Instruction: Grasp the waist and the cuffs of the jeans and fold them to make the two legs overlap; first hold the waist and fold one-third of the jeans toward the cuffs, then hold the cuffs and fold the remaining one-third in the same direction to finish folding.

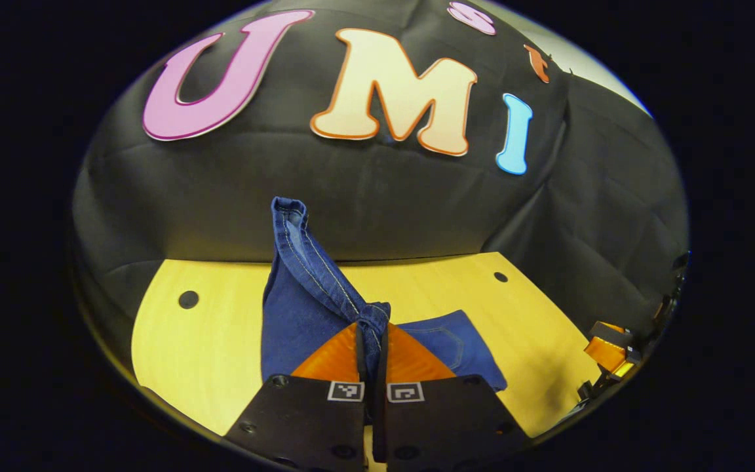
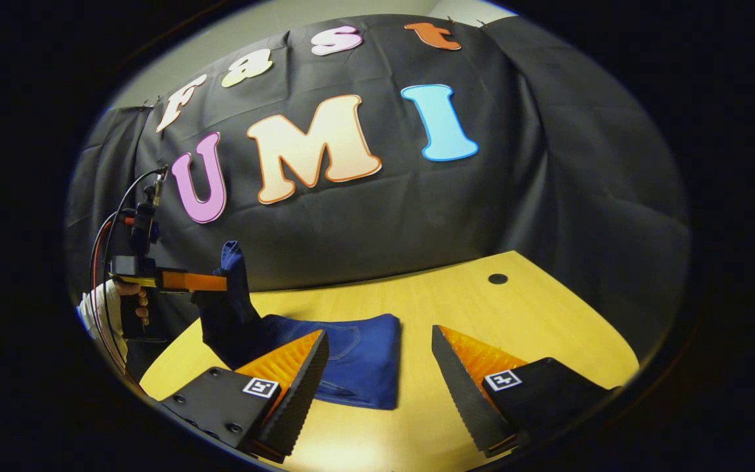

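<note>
Dark blue jeans (image 1: 299,295) lie partly folded on the yellow table (image 1: 207,341). My left gripper (image 1: 372,328) is shut on a stitched hem end of the jeans, and that strip rises above the fingers toward the wall. In the right gripper view the left gripper (image 2: 223,282) holds this end lifted over the table's left side, with a hand on its handle. The folded part of the jeans (image 2: 358,360) rests flat on the table (image 2: 548,314). My right gripper (image 2: 378,331) stands open just above the near edge of that folded part, touching nothing. The right gripper (image 1: 610,354) shows small at the far right.
The booth's black cloth wall hangs close behind the table. Small round holes (image 1: 188,299) (image 1: 501,276) mark the tabletop's far corners. Bare wood stretches to the right of the jeans around another hole (image 2: 497,278). Cables trail from the left gripper's handle.
</note>
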A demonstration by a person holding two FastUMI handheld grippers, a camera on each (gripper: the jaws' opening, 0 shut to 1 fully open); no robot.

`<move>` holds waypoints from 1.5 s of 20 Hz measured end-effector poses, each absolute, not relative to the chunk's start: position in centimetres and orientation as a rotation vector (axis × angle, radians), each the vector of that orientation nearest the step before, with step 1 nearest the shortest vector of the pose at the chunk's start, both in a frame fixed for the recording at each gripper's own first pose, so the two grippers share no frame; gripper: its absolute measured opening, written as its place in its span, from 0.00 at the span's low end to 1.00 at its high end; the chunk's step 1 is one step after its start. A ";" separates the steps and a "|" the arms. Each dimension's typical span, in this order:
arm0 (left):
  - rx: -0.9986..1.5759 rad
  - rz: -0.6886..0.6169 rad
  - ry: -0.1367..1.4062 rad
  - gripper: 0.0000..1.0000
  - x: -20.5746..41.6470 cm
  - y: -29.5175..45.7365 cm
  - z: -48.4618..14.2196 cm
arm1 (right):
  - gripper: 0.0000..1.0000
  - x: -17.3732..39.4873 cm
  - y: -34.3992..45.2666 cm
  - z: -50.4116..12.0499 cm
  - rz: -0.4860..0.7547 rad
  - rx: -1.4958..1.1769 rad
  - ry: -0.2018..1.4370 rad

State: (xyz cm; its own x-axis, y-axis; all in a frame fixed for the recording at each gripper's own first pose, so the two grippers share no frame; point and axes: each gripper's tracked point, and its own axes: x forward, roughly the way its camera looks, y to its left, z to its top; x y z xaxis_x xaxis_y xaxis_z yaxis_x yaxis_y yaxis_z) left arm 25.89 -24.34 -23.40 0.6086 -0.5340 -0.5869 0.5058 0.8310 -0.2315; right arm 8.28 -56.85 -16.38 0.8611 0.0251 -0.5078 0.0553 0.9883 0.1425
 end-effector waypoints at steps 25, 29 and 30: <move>0.095 -0.351 0.297 0.96 13.6 -22.4 -15.2 | 0.93 5.0 -51.8 -5.7 0.163 0.105 0.276; 0.113 -0.320 0.217 0.96 9.9 -17.9 -10.7 | 1.00 3.2 -47.4 -1.5 0.167 0.138 0.188; 0.112 -0.316 0.201 0.96 9.0 -17.0 -9.7 | 0.97 2.5 -46.8 -0.6 0.155 0.138 0.172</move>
State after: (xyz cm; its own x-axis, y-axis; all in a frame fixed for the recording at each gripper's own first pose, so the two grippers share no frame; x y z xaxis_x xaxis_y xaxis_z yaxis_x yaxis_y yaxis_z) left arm 9.02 -17.04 -9.69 0.9306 -0.2971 -0.2138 0.3195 0.9444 0.0782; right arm 2.46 -46.84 -0.57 0.9735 0.1646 -0.1589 -0.1411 0.9787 0.1491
